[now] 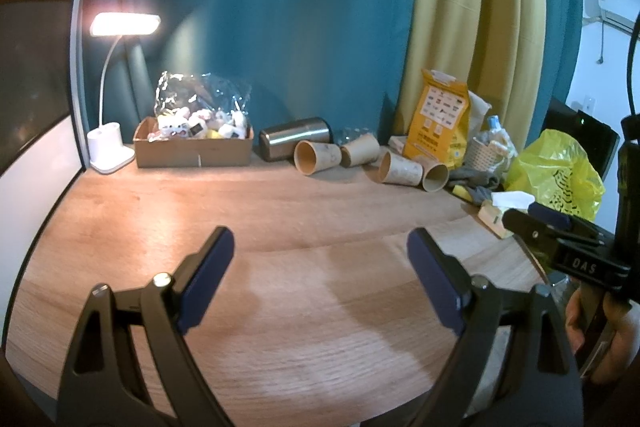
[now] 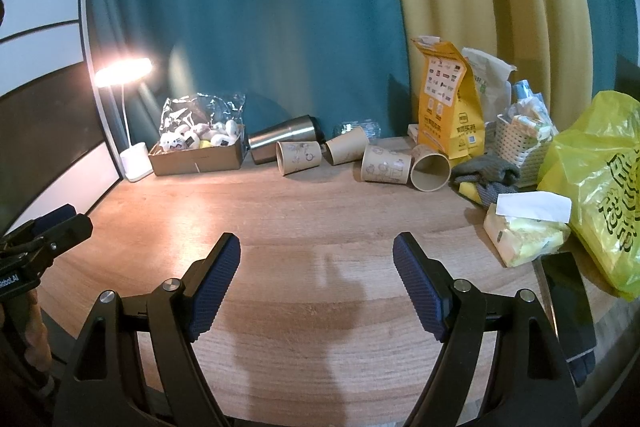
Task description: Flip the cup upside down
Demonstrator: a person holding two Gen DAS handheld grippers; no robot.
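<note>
Several brown paper cups lie on their sides at the back of the wooden table, among them one at the left point(image 1: 316, 157) point(image 2: 298, 157) and one at the right with its mouth toward me point(image 1: 435, 177) point(image 2: 430, 171). A steel cup point(image 1: 294, 137) point(image 2: 282, 139) lies on its side behind them. My left gripper point(image 1: 320, 251) is open and empty above the near table, far from the cups. My right gripper point(image 2: 316, 255) is open and empty too, also well short of the cups. The right gripper's tip shows in the left wrist view point(image 1: 536, 221).
A lit desk lamp point(image 1: 108, 147) and a cardboard box of small toys point(image 1: 194, 143) stand at the back left. An orange bag point(image 2: 448, 103), a white basket point(image 2: 520, 143), a yellow plastic bag point(image 2: 600, 187), a tissue pack point(image 2: 524, 231) and a dark phone point(image 2: 568, 303) crowd the right side.
</note>
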